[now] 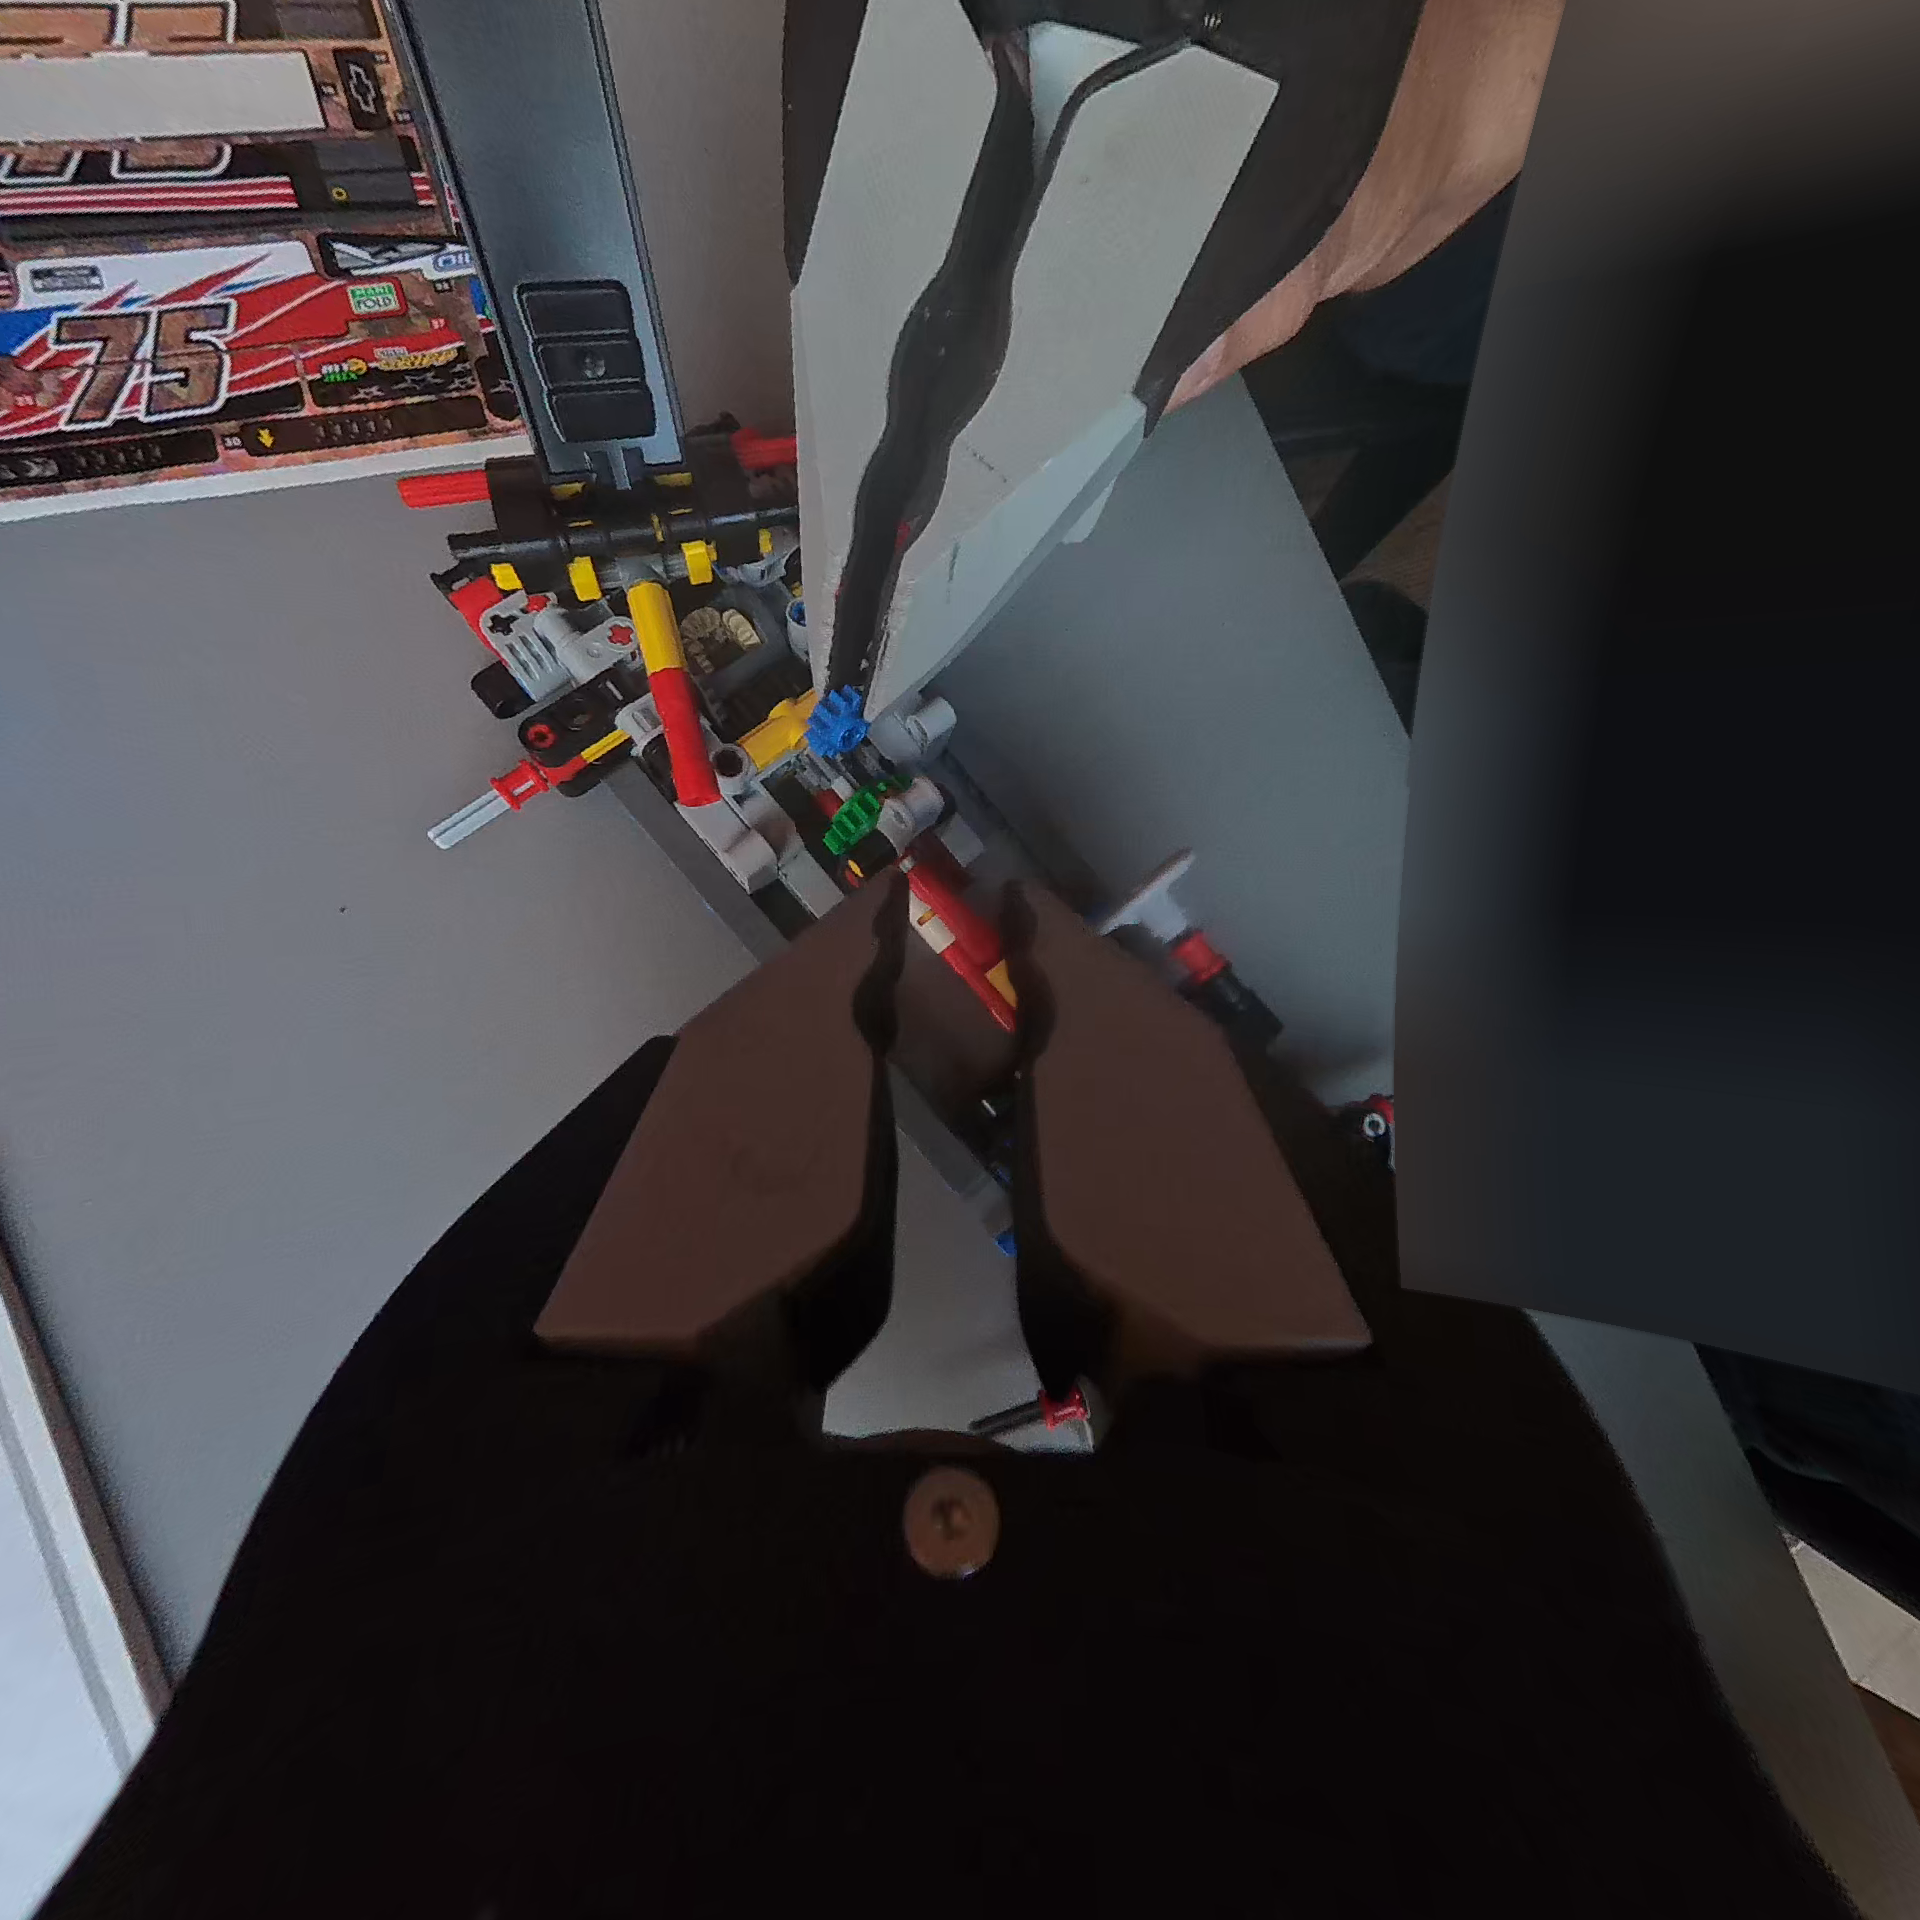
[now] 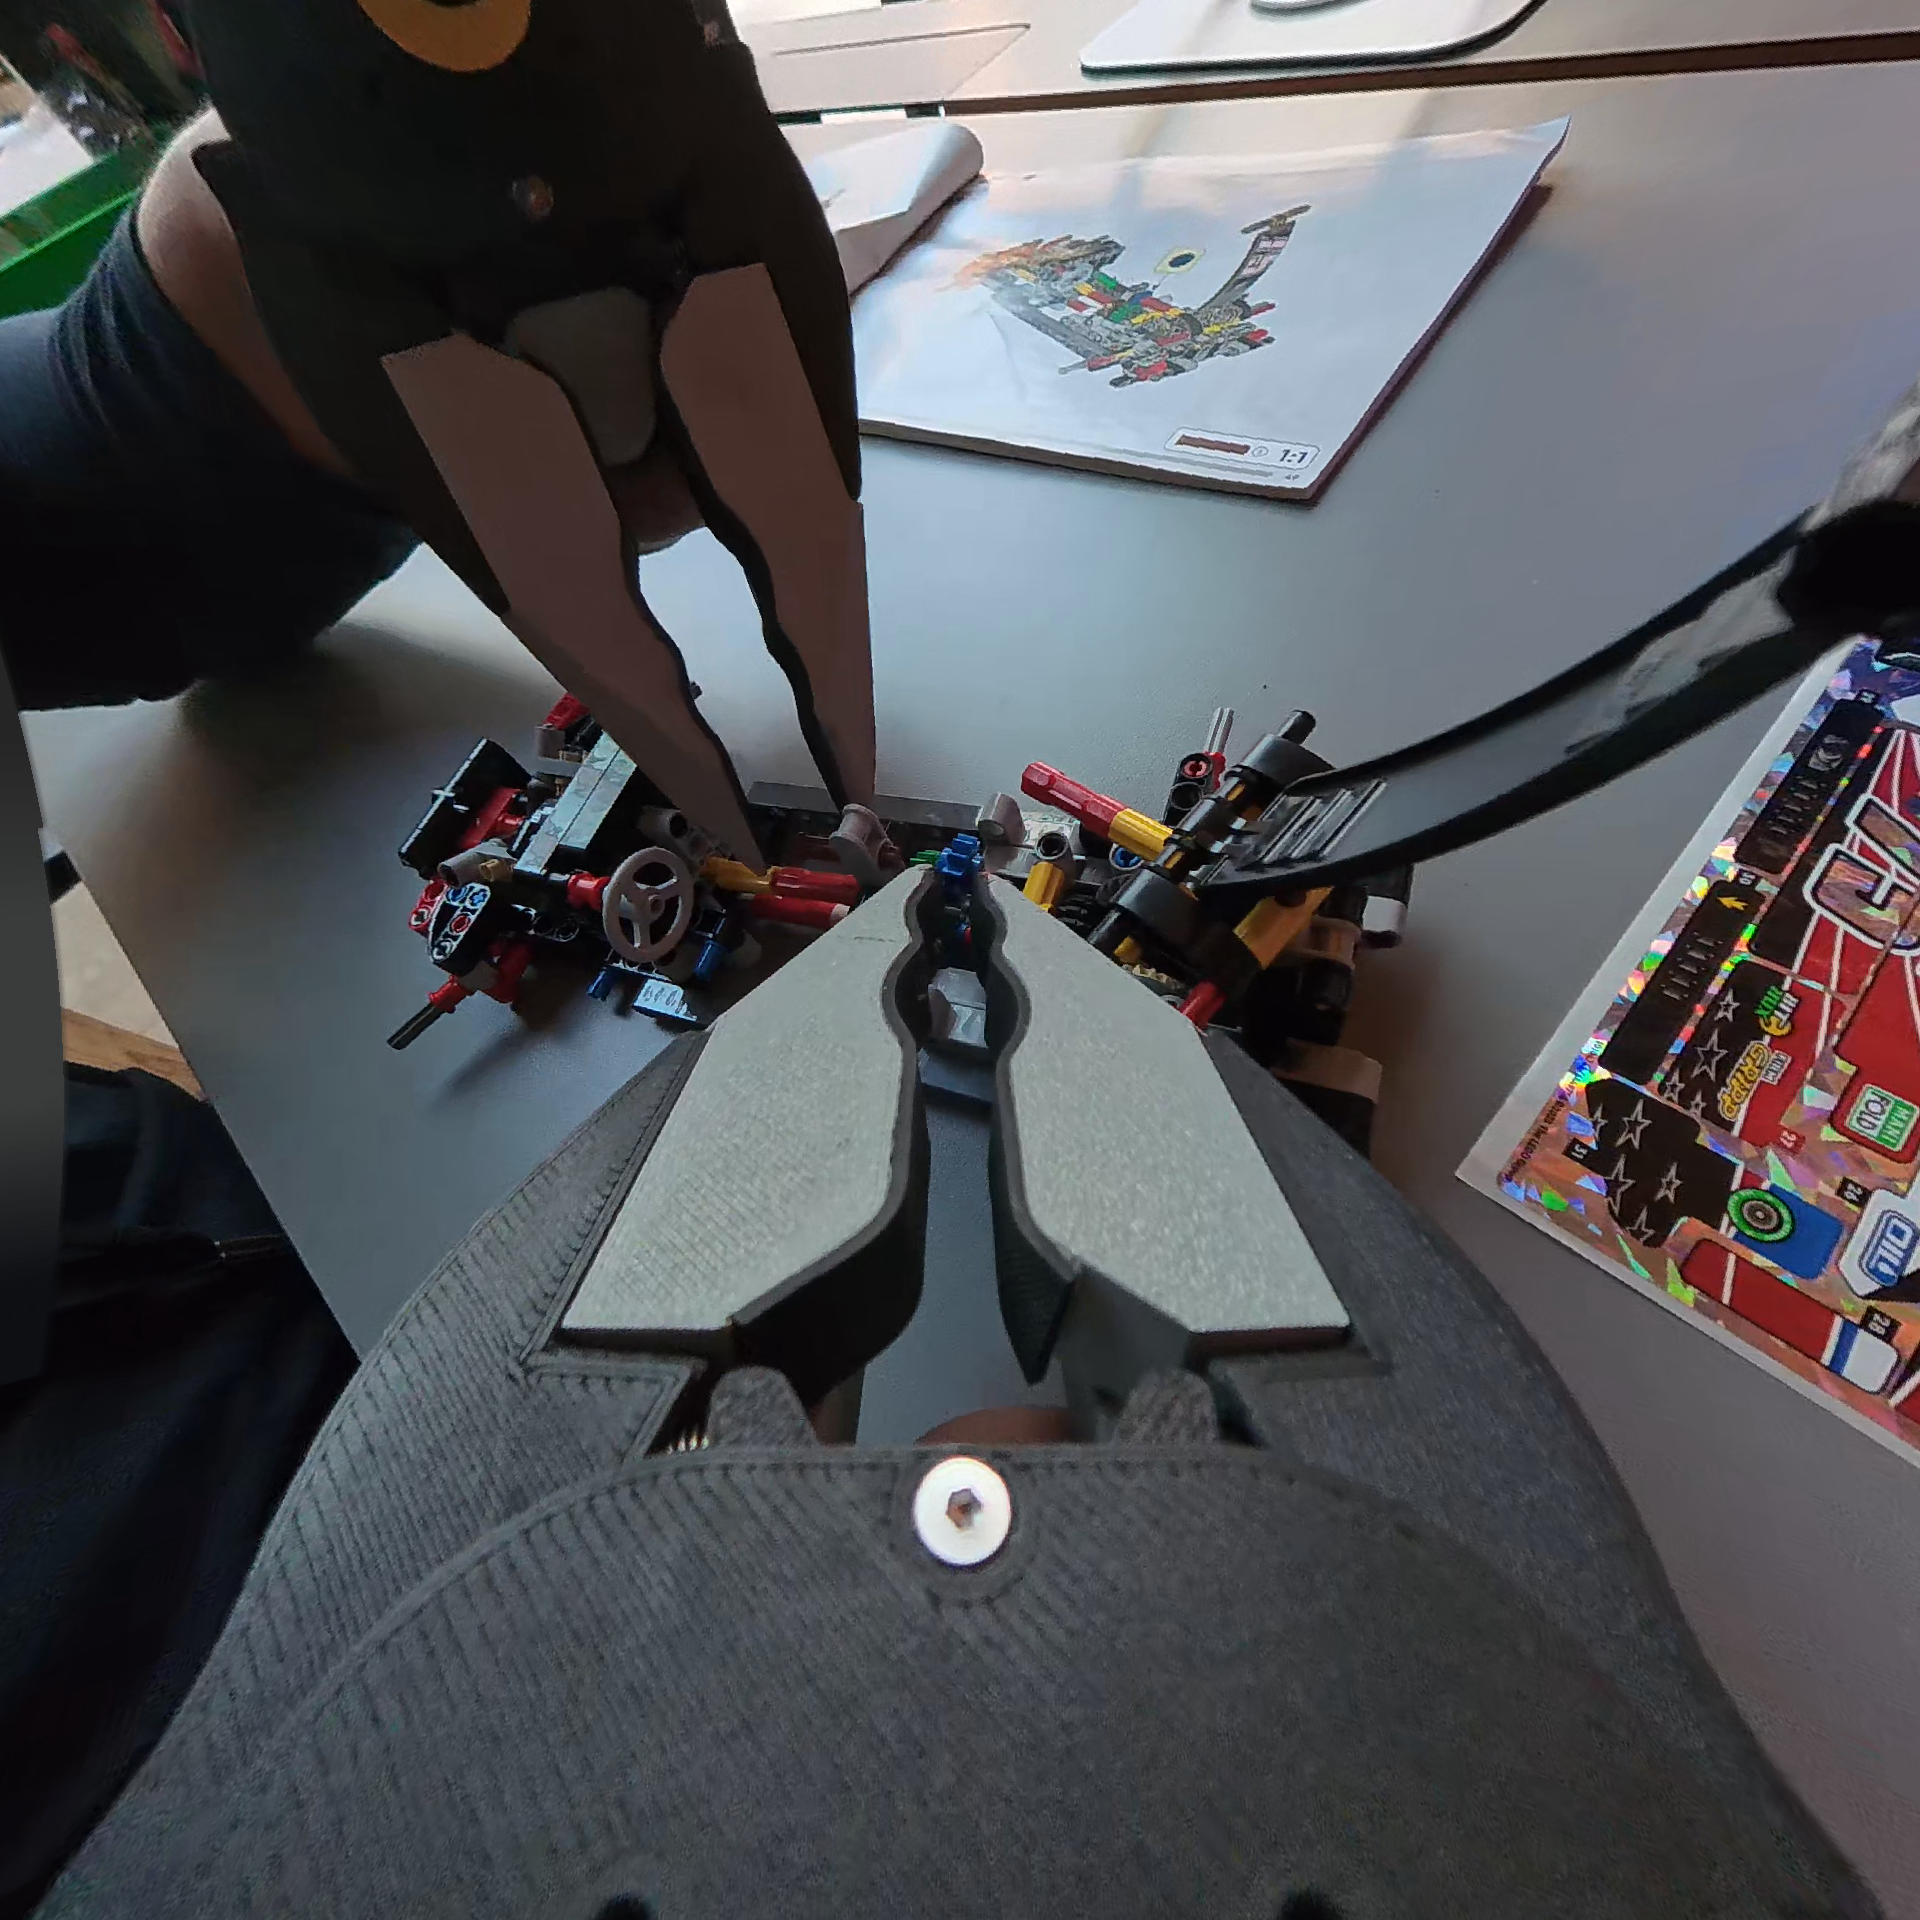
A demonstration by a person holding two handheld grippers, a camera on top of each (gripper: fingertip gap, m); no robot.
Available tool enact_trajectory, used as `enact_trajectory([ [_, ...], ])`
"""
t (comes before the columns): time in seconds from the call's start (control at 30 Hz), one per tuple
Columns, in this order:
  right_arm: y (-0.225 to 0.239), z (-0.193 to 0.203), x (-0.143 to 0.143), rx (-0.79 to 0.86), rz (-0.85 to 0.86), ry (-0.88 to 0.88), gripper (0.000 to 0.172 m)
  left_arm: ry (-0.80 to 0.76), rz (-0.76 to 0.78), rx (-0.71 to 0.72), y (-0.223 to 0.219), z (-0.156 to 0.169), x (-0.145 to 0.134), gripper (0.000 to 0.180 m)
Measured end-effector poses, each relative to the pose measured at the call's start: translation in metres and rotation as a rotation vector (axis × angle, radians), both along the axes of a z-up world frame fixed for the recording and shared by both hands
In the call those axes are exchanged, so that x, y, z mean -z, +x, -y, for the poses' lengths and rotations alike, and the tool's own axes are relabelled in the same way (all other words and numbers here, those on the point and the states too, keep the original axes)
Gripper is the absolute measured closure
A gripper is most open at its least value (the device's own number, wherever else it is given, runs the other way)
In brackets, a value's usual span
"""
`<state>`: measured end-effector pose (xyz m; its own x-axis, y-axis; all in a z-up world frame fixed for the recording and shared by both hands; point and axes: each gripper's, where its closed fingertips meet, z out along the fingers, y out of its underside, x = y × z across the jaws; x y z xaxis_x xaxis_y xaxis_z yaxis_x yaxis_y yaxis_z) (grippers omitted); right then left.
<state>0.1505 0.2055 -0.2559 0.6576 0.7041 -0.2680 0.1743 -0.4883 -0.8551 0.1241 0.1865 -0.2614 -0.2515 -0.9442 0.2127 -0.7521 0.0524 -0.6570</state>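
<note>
A half-built toy vehicle of small plastic beams, pins and gears (image 1: 675,665) lies on the grey table (image 1: 260,779); it also shows in the right wrist view (image 2: 1195,894). My left gripper (image 1: 951,904) is open, its brown fingers apart on either side of a red axle (image 1: 961,940) on the model, just below a green gear (image 1: 857,810). It reaches in from the upper left in the right wrist view (image 2: 810,836). My right gripper (image 2: 954,888) is shut on a small blue gear (image 2: 956,857) on the model. In the left wrist view it comes down from above (image 1: 857,696) onto that gear (image 1: 836,724).
A glittery sticker sheet (image 2: 1766,1039) lies at the right and an open instruction booklet (image 2: 1195,312) lies behind the model. A long dark bar with a ribbed end (image 2: 1558,748) rests on the model's right end. A grey steering wheel (image 2: 649,904) sits at its left end. Only a small space, under 4 cm, lies between the two pairs of fingers.
</note>
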Motion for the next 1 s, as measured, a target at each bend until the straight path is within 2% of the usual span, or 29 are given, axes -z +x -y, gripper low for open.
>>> enact_trajectory([
  [0.17,-0.0024,0.0013,0.0014,-0.010,0.018,0.006,0.169,-0.003,0.011,-0.009,0.0036,0.0003,0.0007,0.175],
  [0.5,-0.0067,0.0036,0.0019,-0.024,0.025,0.007,0.169,-0.087,0.035,-0.022,0.0054,0.0023,0.0001,0.176],
  [1.0,-0.0036,0.0078,0.0021,-0.031,-0.008,-0.027,0.169,-0.436,0.109,-0.072,0.0098,0.0081,-0.0014,0.176],
])
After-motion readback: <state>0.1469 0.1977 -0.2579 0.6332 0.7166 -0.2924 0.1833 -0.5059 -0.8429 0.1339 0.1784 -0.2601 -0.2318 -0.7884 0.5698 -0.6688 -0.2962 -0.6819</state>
